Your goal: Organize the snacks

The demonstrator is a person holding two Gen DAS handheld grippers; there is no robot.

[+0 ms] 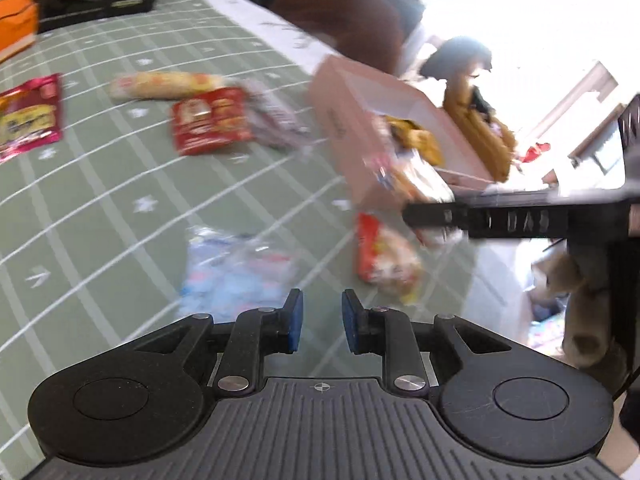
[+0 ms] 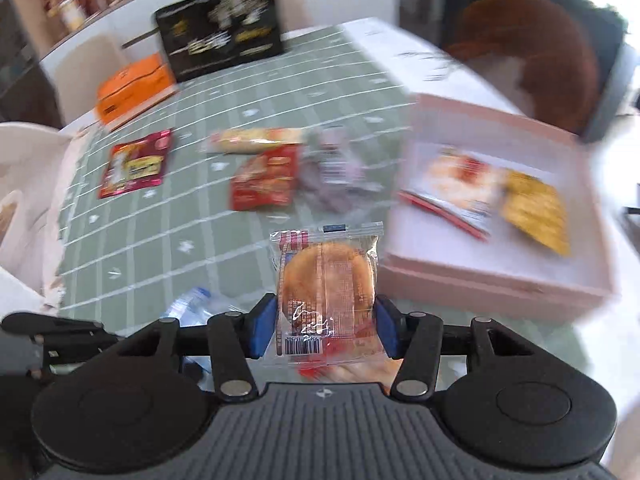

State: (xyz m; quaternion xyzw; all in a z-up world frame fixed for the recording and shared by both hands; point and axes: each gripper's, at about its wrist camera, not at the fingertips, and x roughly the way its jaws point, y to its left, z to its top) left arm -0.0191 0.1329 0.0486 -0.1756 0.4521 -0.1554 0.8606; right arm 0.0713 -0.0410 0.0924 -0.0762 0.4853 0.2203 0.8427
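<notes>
My right gripper (image 2: 326, 328) is shut on a round cracker in a clear wrapper (image 2: 326, 276), held upright above the green checked tablecloth (image 2: 160, 240). The open pink box (image 2: 480, 280) is just to its right and holds a white-and-red packet (image 2: 460, 184) and a yellow packet (image 2: 536, 208). My left gripper (image 1: 322, 322) hovers over the cloth with its blue pads nearly together and nothing between them. A blue-and-clear packet (image 1: 232, 268) lies just ahead of it. The right gripper's black body (image 1: 500, 216) crosses the left wrist view beside the pink box (image 1: 344, 120).
Loose on the cloth are a red packet (image 2: 266, 178), a long pale packet (image 2: 256, 140), a dark red packet (image 2: 136, 164) and a greyish clear packet (image 2: 336, 172). An orange box (image 2: 132, 88) and a black box (image 2: 220, 28) stand at the far end. A brown chair (image 2: 540, 52) is behind the pink box.
</notes>
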